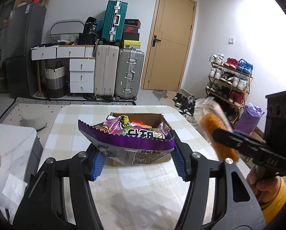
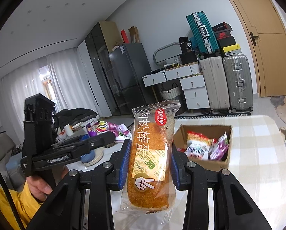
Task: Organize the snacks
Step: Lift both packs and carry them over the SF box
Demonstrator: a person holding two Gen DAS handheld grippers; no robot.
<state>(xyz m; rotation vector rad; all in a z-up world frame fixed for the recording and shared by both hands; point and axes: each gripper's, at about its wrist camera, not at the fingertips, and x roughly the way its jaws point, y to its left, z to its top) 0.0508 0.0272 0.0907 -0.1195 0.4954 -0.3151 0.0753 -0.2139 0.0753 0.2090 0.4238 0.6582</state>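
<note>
left hand-held gripper [image 1: 136, 154]: pads pinch a purple snack bag [image 1: 127, 138] across its width, held just ahead of the fingers and above the near edge of the cardboard box [image 1: 158, 119]. the bag looks light, crinkly and puffed, so a grip near the crimped seam should hold better than one on the slick belly. right hand-held gripper [image 2: 149, 163]: jaws narrow, clamping a wrapped bread roll [image 2: 151, 159] at mid-length, upright between the pads. the roll seems soft and crushable under slippery film; light pressure suits it. beyond both, the box sits on the checked worktop [image 1: 181, 115], already part-filled with packets.
</note>
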